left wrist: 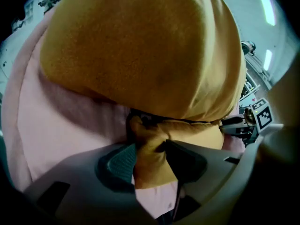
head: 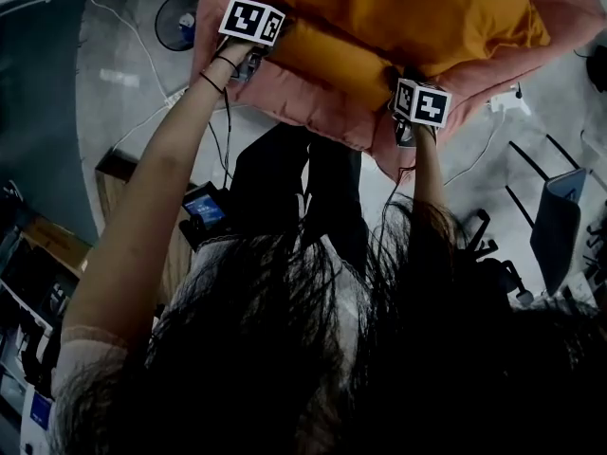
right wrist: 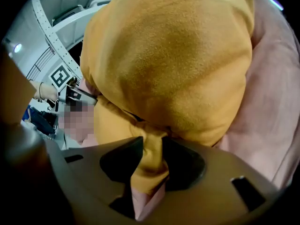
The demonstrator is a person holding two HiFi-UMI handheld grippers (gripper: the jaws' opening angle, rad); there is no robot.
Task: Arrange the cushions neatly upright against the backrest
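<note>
Both claws (left wrist: 149,154) (right wrist: 151,161) pinch orange cushion (head: 398,17), top cropped.

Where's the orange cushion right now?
Top centre of the head view, the orange cushion lies on the pink cushion, its near edge pinched by the left gripper and right gripper.

Matt, fuzzy mustard cloth cushion (left wrist: 140,50)

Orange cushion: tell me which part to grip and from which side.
Grip the orange cushion by its near edge, one fold toward each end, coming from the person's side. Its body is plump and too wide to span, while the edge bunches thin enough to pinch. The left claw and right claw are shut on such folds, beside the pink cushion.
</note>
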